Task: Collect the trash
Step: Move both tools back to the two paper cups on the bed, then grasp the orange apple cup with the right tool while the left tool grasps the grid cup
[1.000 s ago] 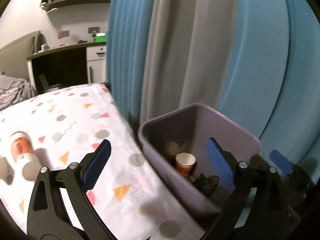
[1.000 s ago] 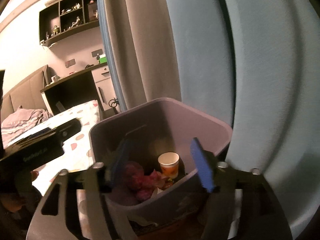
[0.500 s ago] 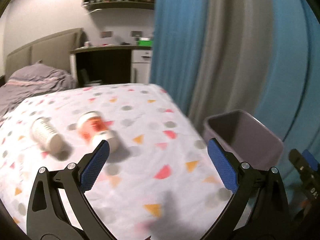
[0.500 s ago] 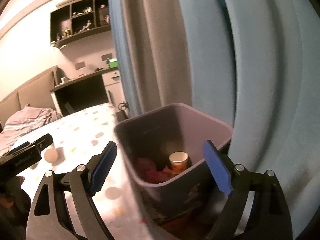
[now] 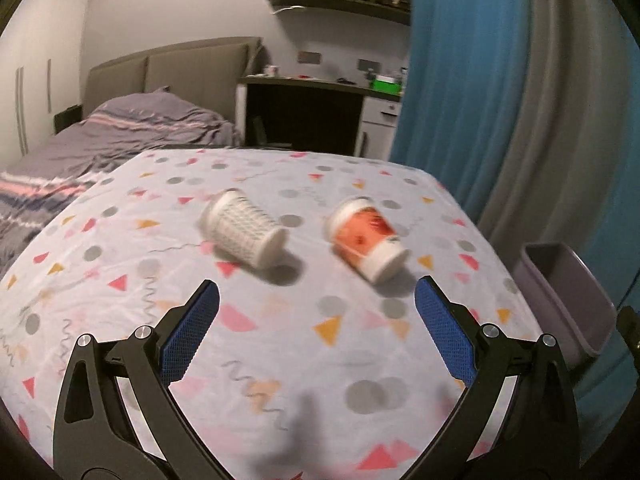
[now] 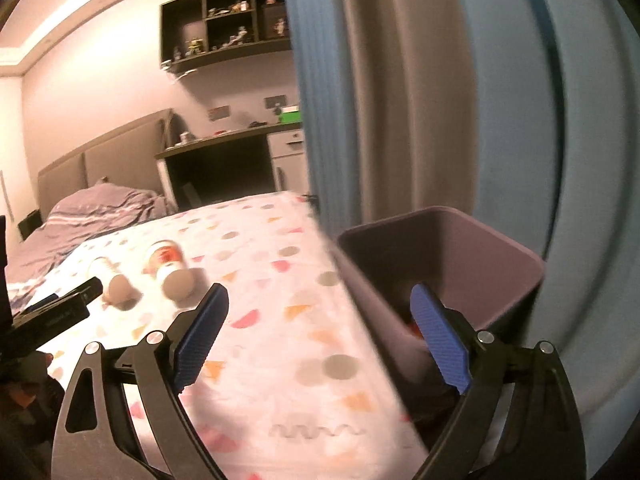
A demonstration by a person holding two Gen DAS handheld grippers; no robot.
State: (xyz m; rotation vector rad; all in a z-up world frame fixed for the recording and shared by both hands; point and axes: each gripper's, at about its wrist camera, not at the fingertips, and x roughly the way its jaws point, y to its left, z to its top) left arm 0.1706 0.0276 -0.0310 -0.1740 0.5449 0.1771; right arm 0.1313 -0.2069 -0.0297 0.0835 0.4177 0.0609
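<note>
Two paper cups lie on their sides on the patterned tablecloth [image 5: 280,336]: a white cup with a dark grid print [image 5: 242,229] and an orange and white cup [image 5: 366,239]. My left gripper [image 5: 316,320] stands open just short of them, with nothing between its fingers. In the right wrist view both cups, the white cup [image 6: 112,278] and the orange cup [image 6: 168,266], lie far to the left. My right gripper [image 6: 318,320] straddles the near rim of the purple trash bin [image 6: 440,248]; its jaws are opening and hold nothing. The bin [image 5: 568,300] stands off the table's right edge.
Blue and grey curtains [image 5: 500,100] hang behind the bin. A bed with a grey striped duvet [image 5: 100,148] lies beyond the table on the left, a dark desk [image 5: 312,108] behind it. The left gripper's black body [image 6: 48,316] shows at the right wrist view's left edge.
My left gripper has swung left from above the bin to face the two cups on the table. My right gripper has drawn back and left from the bin, and its jaws have widened.
</note>
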